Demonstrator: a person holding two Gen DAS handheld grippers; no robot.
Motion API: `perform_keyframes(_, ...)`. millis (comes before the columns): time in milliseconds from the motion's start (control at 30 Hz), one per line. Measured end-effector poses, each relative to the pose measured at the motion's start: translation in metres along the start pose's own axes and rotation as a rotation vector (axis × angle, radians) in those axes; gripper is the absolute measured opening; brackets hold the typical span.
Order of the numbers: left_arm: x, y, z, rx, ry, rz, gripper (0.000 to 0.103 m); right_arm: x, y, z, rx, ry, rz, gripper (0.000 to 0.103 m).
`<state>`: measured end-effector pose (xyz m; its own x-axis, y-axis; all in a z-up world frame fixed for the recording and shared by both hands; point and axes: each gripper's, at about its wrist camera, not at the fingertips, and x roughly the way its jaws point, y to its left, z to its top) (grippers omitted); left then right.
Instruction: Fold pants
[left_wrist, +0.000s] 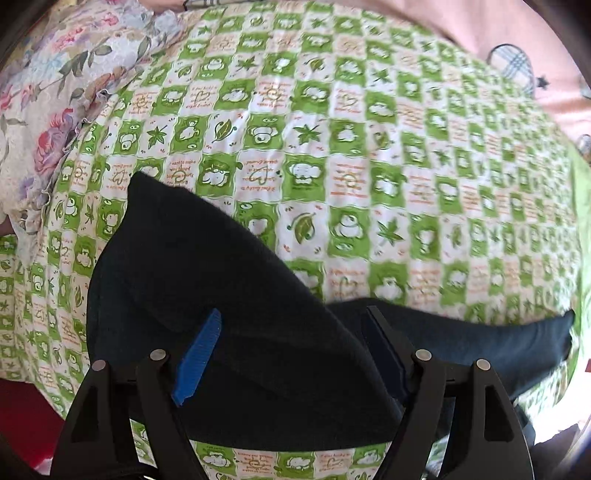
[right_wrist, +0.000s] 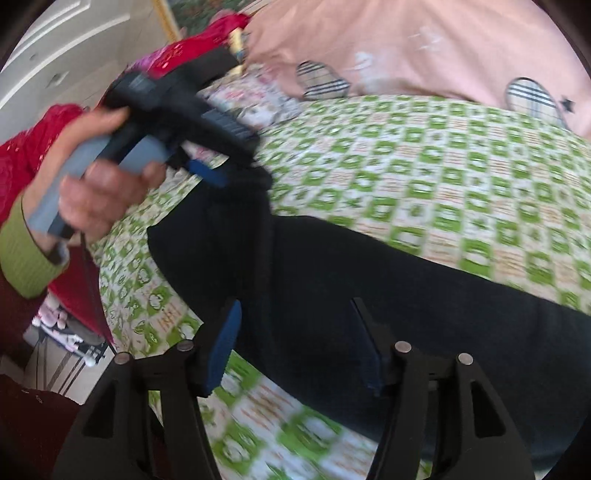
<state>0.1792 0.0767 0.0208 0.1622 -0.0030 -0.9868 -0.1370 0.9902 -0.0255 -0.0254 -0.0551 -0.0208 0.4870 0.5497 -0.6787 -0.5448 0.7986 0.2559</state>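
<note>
Dark navy pants (left_wrist: 221, 277) lie flat on the green and white checked bedsheet (left_wrist: 369, 166). A folded layer slants across them, and one leg stretches off to the right. My left gripper (left_wrist: 291, 354) hovers over the pants, pointing down. It is open, its blue pads are wide apart and nothing is pinched between them. In the right wrist view the pants (right_wrist: 369, 280) run from centre to lower right. My right gripper (right_wrist: 295, 347) is open above them and its pads are not pressing on the cloth. A hand (right_wrist: 92, 199) holds the left gripper (right_wrist: 236, 170) at the pants' far end.
A floral pillow (left_wrist: 55, 110) lies at the bed's left. A pink quilt (right_wrist: 406, 44) with plaid patches covers the far side. A red sleeve with a green cuff (right_wrist: 26, 254) shows at the left. The bed edge and the floor (right_wrist: 62, 354) are at the lower left.
</note>
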Motion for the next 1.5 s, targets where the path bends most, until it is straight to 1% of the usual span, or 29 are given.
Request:
perform_keyframes(100,0.008,-0.007,0.007,0.012,0.017,0.05,0.078,0.02,0.007,0.006,-0.024,0.031,0.026,0.061)
perform_keyframes(167,0.012,-0.01,0.008,0.031,0.023,0.067,0.065,0.031,0.009,0.007,-0.033,0.052,0.035,0.061)
perform_keyframes(233,0.017,-0.013,0.006,0.05,0.029,0.073,0.018,0.04,0.01,0.008,-0.039,0.069,0.032,0.061)
perform_keyframes(267,0.019,-0.012,0.004,0.052,0.03,0.06,0.014,0.043,0.01,0.008,-0.04,0.074,0.032,0.055)
perform_keyframes(300,0.019,-0.01,0.002,0.051,0.018,0.047,0.012,0.046,0.011,0.008,-0.041,0.079,0.038,0.046)
perform_keyframes(333,0.017,-0.006,-0.001,0.05,-0.005,0.042,0.008,0.048,0.011,0.008,-0.038,0.086,0.042,0.026)
perform_keyframes(367,0.014,-0.003,-0.006,0.047,-0.024,0.032,0.007,0.049,0.011,0.009,-0.037,0.089,0.039,0.013)
perform_keyframes(400,0.008,0.002,-0.012,0.036,-0.05,-0.003,0.006,0.049,0.012,0.009,-0.038,0.088,0.033,0.009)
perform_keyframes(433,0.002,0.008,-0.018,0.026,-0.076,-0.031,0.005,0.047,0.012,0.009,-0.041,0.08,0.031,0.008)
perform_keyframes(533,-0.021,0.031,-0.043,-0.021,-0.171,-0.135,0.005,0.034,0.017,0.011,-0.054,0.041,0.036,0.007)
perform_keyframes(567,-0.03,0.043,-0.057,-0.051,-0.214,-0.18,0.004,0.032,0.019,0.013,-0.061,0.031,0.038,0.007)
perform_keyframes(633,-0.04,0.06,-0.08,-0.091,-0.268,-0.234,0.004,0.023,0.024,0.014,-0.086,0.009,0.047,0.007)
perform_keyframes(700,-0.045,0.077,-0.103,-0.137,-0.322,-0.3,0.004,0.018,0.031,0.014,-0.126,0.0,0.05,0.007)
perform_keyframes(767,-0.043,0.092,-0.125,-0.18,-0.356,-0.352,0.004,0.017,0.038,0.013,-0.17,0.004,0.036,0.007)
perform_keyframes(833,-0.037,0.105,-0.135,-0.212,-0.372,-0.382,0.004,0.019,0.046,0.01,-0.209,0.016,0.031,0.007)
perform_keyframes(933,-0.023,0.117,-0.15,-0.252,-0.375,-0.412,0.004,0.024,0.052,0.006,-0.241,0.042,0.021,0.007)
perform_keyframes(1067,-0.009,0.131,-0.171,-0.277,-0.387,-0.438,0.004,0.031,0.059,0.001,-0.283,0.079,-0.007,0.007)
perform_keyframes(1267,0.006,0.139,-0.18,-0.286,-0.389,-0.468,0.004,0.037,0.06,-0.004,-0.297,0.11,-0.025,0.007)
perform_keyframes(1367,0.01,0.141,-0.185,-0.278,-0.387,-0.468,0.004,0.039,0.062,-0.005,-0.31,0.122,-0.039,0.007)
perform_keyframes(1500,0.02,0.147,-0.19,-0.291,-0.369,-0.488,0.004,0.044,0.065,-0.005,-0.325,0.143,-0.054,0.007)
